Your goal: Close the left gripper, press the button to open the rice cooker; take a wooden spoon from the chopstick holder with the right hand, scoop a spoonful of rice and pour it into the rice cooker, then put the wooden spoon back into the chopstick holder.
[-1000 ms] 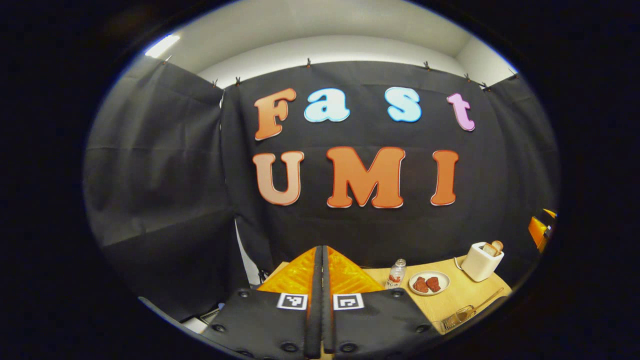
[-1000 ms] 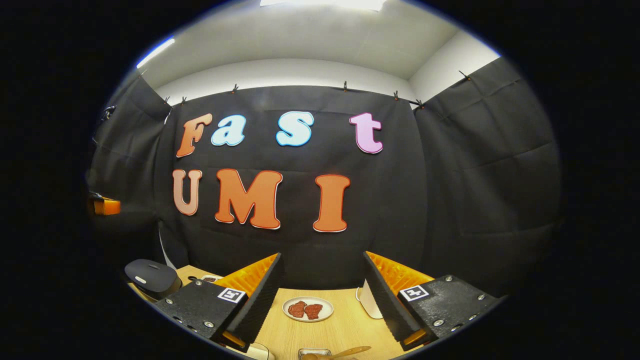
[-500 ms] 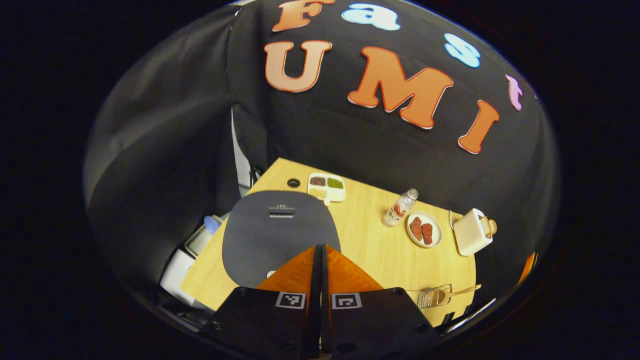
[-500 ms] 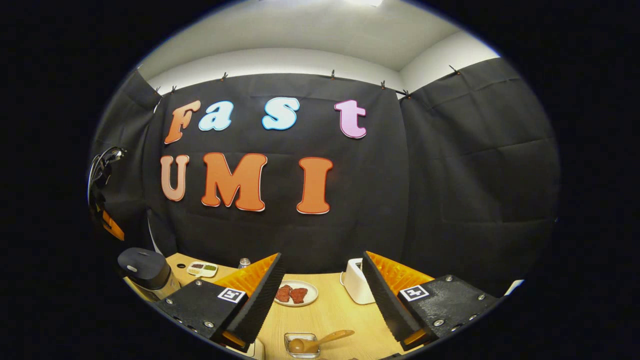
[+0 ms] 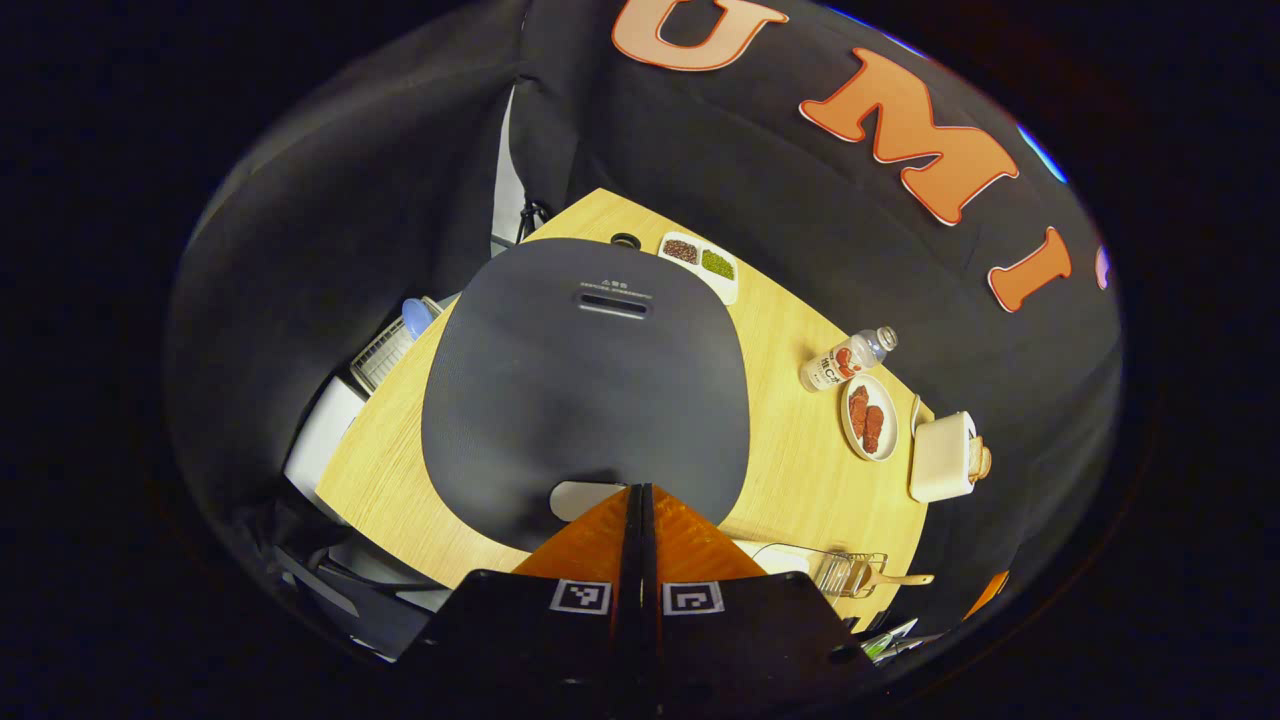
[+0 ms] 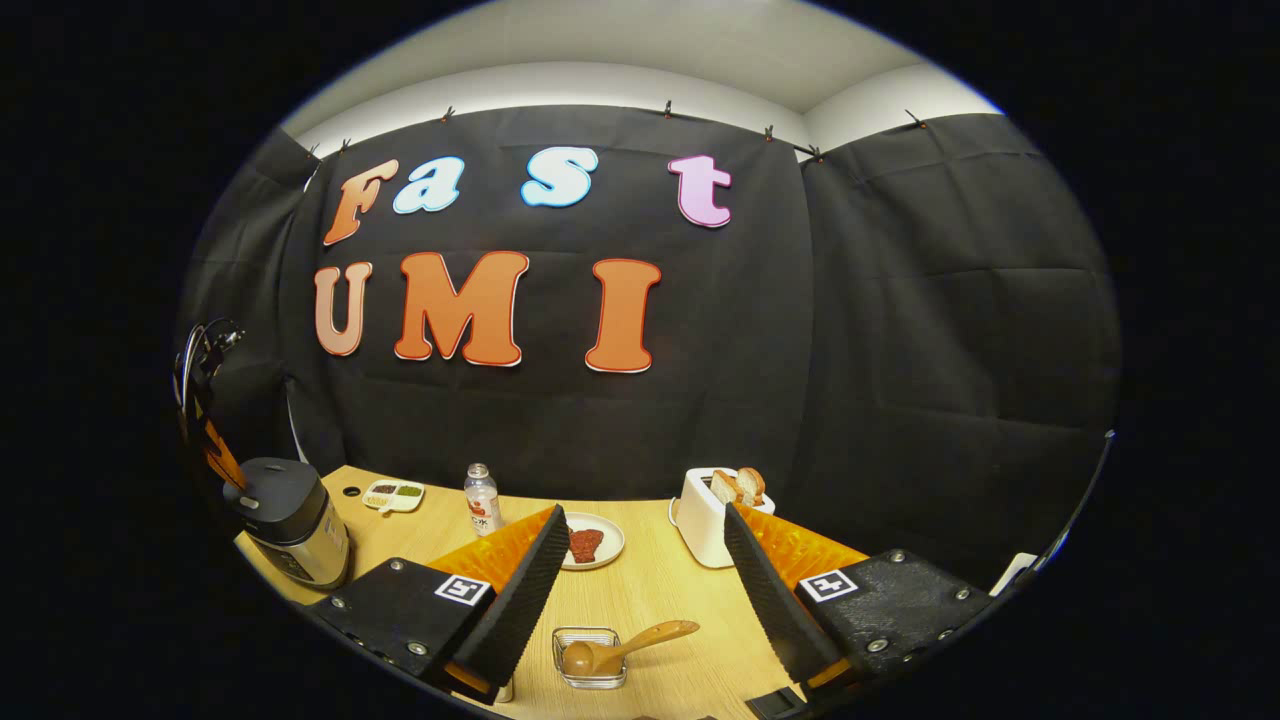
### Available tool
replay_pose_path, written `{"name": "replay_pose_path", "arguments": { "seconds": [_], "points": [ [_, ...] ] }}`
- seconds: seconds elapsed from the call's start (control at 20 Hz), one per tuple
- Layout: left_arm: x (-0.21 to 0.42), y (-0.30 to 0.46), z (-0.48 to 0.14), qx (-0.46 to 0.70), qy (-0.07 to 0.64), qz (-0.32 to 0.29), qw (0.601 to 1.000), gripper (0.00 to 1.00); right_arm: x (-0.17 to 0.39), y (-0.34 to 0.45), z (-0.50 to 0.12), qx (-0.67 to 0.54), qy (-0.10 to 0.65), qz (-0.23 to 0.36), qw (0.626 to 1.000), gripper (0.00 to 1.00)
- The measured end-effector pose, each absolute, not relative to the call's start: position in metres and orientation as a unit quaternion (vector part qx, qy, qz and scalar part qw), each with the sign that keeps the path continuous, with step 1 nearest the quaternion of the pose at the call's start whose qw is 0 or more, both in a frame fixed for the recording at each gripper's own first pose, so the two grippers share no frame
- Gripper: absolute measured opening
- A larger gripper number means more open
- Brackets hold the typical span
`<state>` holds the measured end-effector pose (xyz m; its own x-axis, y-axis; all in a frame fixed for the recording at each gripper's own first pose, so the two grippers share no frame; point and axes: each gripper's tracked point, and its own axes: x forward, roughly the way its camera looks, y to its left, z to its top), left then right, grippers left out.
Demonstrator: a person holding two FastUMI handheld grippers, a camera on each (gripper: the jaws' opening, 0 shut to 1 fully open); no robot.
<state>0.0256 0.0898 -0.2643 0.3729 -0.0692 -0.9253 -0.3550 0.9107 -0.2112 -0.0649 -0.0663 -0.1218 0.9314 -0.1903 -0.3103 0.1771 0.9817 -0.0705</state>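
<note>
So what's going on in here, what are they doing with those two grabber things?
A person holds a gripper in each hand over a table. The left gripper, its fingers together, points down at the closed rice cooker, right by the pale button on its lid's near edge. The right gripper hangs open above the table, facing the wooden spoon, which rests in a small wire holder. No rice has been scooped yet.

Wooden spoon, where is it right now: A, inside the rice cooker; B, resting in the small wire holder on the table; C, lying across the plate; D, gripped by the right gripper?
B: the wooden spoon sits with its bowl in the wire holder and its handle leaning out, while the right gripper stands open above it.
</note>
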Motion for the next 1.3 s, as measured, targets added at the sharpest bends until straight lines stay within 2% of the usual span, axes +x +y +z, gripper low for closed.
{"name": "replay_pose_path", "arguments": {
  "seconds": [0.2, 0.45, 0.5, 0.8, 1.0, 1.1, 1.15, 1.2, 1.25, 1.3],
  "points": [
    [0.018, 0.100, -0.286, -0.187, 0.566, 0.107, 0.796, 0.05, -0.059, -0.059, -0.130, -0.023, 0.167, -0.083, 0.982, 0.97],
    [0.018, 0.101, -0.289, -0.141, 0.552, 0.103, 0.815, 0.06, -0.051, -0.057, -0.144, -0.002, 0.183, -0.081, 0.980, 0.96],
    [0.014, 0.098, -0.292, -0.150, 0.561, 0.110, 0.806, 0.06, -0.050, -0.056, -0.147, 0.005, 0.187, -0.079, 0.979, 0.96],
    [0.021, 0.100, -0.283, -0.159, 0.532, 0.100, 0.826, 0.06, -0.049, -0.061, -0.163, 0.015, 0.201, -0.078, 0.976, 0.96],
    [0.033, 0.101, -0.239, -0.153, 0.468, 0.090, 0.866, 0.06, -0.057, -0.071, -0.179, 0.018, 0.225, -0.085, 0.971, 0.96],
    [0.052, 0.105, -0.208, -0.125, 0.411, 0.081, 0.899, 0.02, -0.061, -0.074, -0.189, 0.023, 0.237, -0.088, 0.967, 0.96],
    [0.064, 0.107, -0.190, -0.114, 0.376, 0.083, 0.916, 0.06, -0.063, -0.074, -0.195, 0.026, 0.245, -0.087, 0.965, 0.96],
    [0.072, 0.112, -0.171, -0.100, 0.345, 0.092, 0.929, 0.01, -0.064, -0.073, -0.200, 0.029, 0.252, -0.085, 0.964, 0.97],
    [0.078, 0.120, -0.152, -0.080, 0.314, 0.107, 0.940, 0.06, -0.066, -0.073, -0.205, 0.032, 0.259, -0.083, 0.962, 0.97],
    [0.082, 0.125, -0.135, -0.064, 0.285, 0.116, 0.949, 0.06, -0.066, -0.073, -0.210, 0.034, 0.265, -0.081, 0.960, 0.97]
  ]
}}
